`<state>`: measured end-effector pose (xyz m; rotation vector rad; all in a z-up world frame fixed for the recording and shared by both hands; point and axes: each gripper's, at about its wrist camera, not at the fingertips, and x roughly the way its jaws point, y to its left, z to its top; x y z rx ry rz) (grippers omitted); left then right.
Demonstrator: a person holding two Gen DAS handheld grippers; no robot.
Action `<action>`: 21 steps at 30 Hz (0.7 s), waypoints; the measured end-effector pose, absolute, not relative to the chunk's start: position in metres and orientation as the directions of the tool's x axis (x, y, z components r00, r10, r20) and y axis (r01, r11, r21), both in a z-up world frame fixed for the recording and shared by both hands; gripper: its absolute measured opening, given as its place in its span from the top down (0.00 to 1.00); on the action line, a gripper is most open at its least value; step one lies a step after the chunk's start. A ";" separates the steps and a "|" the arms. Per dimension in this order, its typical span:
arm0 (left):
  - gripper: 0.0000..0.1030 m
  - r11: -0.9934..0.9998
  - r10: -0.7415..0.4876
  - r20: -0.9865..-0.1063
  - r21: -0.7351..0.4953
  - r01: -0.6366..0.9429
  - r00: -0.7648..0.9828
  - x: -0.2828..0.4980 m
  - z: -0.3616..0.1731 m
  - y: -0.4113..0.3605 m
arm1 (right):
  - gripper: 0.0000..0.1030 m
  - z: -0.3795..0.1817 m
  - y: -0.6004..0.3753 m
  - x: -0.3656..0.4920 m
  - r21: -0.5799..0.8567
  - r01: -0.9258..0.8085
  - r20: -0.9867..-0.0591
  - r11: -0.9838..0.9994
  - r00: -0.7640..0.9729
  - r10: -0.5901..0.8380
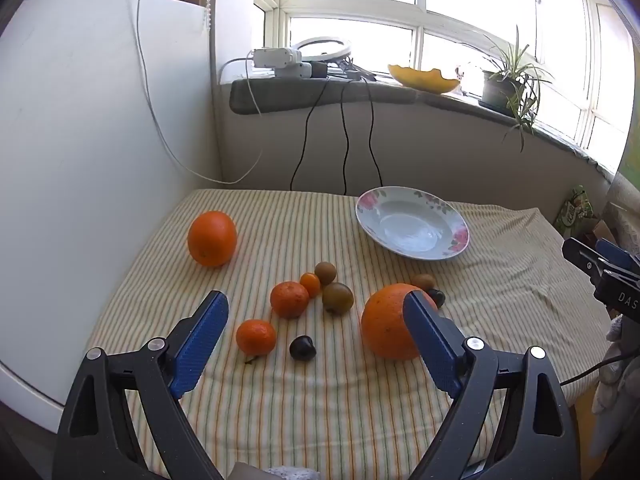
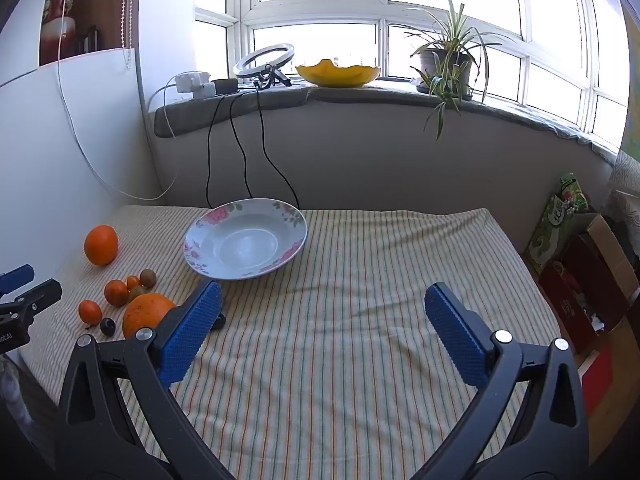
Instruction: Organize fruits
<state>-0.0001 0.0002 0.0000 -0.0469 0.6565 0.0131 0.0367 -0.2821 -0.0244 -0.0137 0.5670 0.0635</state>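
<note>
A flowered white plate (image 1: 412,224) stands empty at the back of the striped tablecloth; it also shows in the right wrist view (image 2: 244,238). Two large oranges (image 1: 212,238) (image 1: 386,326), two mandarins (image 1: 289,299) (image 1: 256,337), a small kumquat (image 1: 311,283), brownish-green fruits (image 1: 338,298) and a dark plum (image 1: 302,347) lie loose on the cloth. My left gripper (image 1: 316,312) is open above the fruit cluster, holding nothing. My right gripper (image 2: 322,300) is open and empty over bare cloth, right of the fruits (image 2: 146,314).
A white cabinet wall (image 1: 80,160) bounds the table on the left. Black cables (image 1: 344,140) hang from the windowsill behind. A yellow bowl (image 2: 338,74) and a potted plant (image 2: 444,64) stand on the sill. Cardboard boxes (image 2: 580,264) stand beyond the table's right edge.
</note>
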 end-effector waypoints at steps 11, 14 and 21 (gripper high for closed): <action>0.13 1.000 -0.014 -0.601 -0.029 -0.005 0.799 0.000 0.002 0.005 | 0.00 -0.025 -0.280 0.035 0.028 -0.062 -0.546 0.998 0.835 0.067; 0.13 0.999 -0.015 -0.600 -0.047 -0.017 0.800 -0.003 0.002 0.007 | 0.00 -0.023 -0.280 0.036 0.027 -0.060 -0.543 0.998 0.837 0.065; 0.13 0.999 -0.018 -0.594 -0.050 -0.015 0.804 -0.004 0.003 0.006 | 0.00 -0.024 -0.281 0.035 0.027 -0.061 -0.538 0.998 0.841 0.066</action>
